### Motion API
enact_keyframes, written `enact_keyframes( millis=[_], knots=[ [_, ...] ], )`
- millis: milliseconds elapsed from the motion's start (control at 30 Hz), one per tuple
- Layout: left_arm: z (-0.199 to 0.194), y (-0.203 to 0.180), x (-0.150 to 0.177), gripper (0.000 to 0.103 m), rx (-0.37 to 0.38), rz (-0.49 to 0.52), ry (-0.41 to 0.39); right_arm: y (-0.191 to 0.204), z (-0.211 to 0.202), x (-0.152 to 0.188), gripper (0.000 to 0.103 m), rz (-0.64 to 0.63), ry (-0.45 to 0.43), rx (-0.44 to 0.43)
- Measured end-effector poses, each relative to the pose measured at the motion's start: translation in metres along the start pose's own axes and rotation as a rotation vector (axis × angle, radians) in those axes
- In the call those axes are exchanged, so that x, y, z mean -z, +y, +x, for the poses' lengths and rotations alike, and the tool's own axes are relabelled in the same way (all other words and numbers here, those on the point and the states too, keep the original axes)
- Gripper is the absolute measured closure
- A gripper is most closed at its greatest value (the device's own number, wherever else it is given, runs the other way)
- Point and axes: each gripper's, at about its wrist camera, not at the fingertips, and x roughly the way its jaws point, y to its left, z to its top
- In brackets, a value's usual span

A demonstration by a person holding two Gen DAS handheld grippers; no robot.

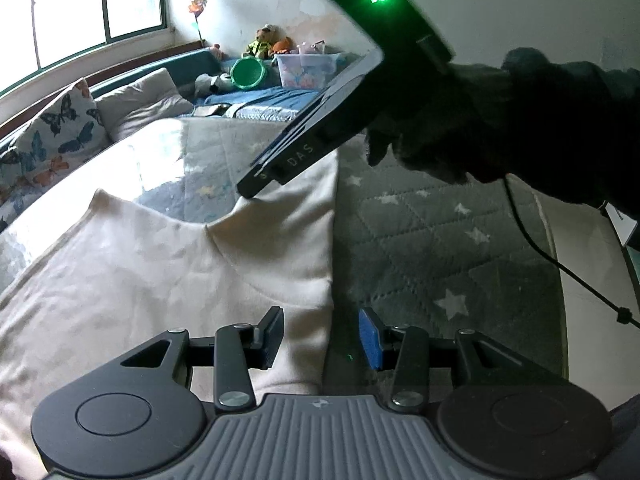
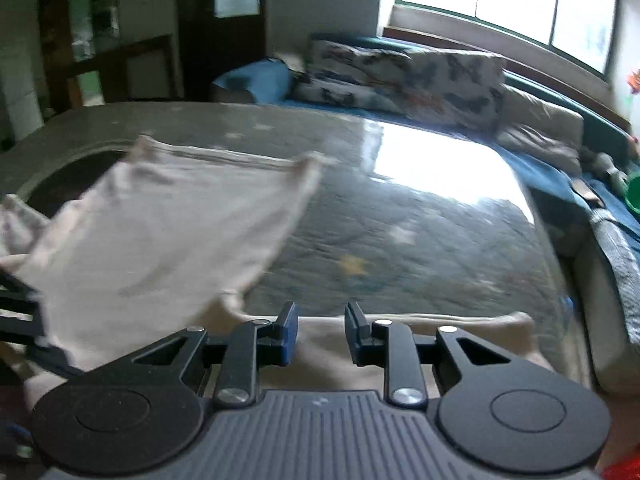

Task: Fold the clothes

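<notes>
While cream cotton garment [image 1: 168, 264] lies spread flat on grey star-quilted bedspread [image 1: 440, 248], left gripper [image 1: 320, 340] hovers over garment's right edge, jaws apart, empty. Right gripper [image 2: 320, 332] also apart, holding nothing, above garment's near edge. Butterfly-print pillow [image 1: 52, 132] beyond garment, under window [image 1: 80, 12].

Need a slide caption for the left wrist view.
Open left tool over cream garment on star-quilted bed, right tool touching the fabric.
</notes>
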Motion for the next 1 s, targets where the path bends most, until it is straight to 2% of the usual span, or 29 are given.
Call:
enact_keyframes(
  millis=[67,200,267,500,767,900,1000],
  knots=[
    [0.002,0.001,0.001,0.058,0.001,0.000,0.006,0.008,-0.001,0.001,0.077,-0.014,-0.007,-0.019],
    [0.003,0.000,0.002,0.058,0.001,0.001,0.008,0.010,0.016,0.004,0.076,-0.025,0.017,0.016],
    [0.003,-0.001,0.004,0.056,0.002,0.002,0.008,0.004,0.018,0.003,0.070,0.002,0.001,0.027],
    [0.004,-0.002,0.005,0.053,0.007,0.006,0.005,-0.046,0.015,0.007,0.070,0.153,0.007,0.097],
    [0.004,0.000,0.004,0.052,0.005,-0.009,0.005,-0.106,0.001,0.026,0.068,0.306,0.007,0.230],
    [-0.001,-0.005,0.000,0.052,0.008,-0.010,-0.021,-0.097,-0.015,0.039,0.067,0.280,0.006,0.185],
    [-0.002,-0.009,-0.005,0.052,0.003,0.005,-0.039,-0.077,-0.025,0.050,0.064,0.214,0.009,0.141]
  ],
)
